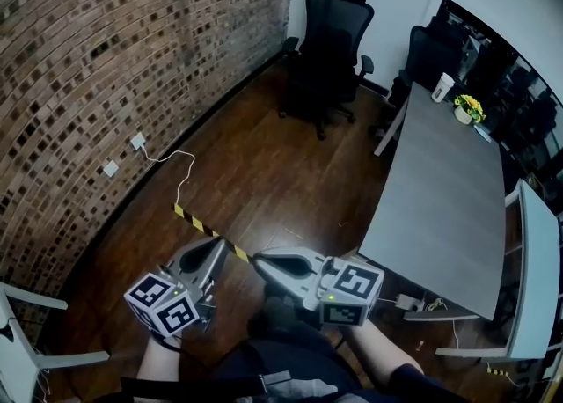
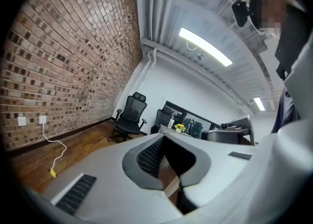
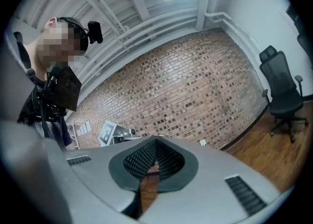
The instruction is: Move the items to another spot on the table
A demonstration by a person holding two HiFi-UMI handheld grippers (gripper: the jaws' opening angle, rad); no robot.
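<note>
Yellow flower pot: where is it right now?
Head view, upper right: the yellow flower pot stands at the far end of the grey table, just right of a white cup.

We wore a dark top [image 1: 290, 362] with a dark sleeve [image 1: 420, 385], and a black camera [image 3: 94, 31] on the head. The left hand-held gripper [image 1: 216, 245] and the right hand-held gripper [image 1: 261, 263] both had pale grey shells and black ridged pads [image 3: 139, 162]. Each carried a white cube [image 1: 163, 303] with black square markers and a small green light.
</note>
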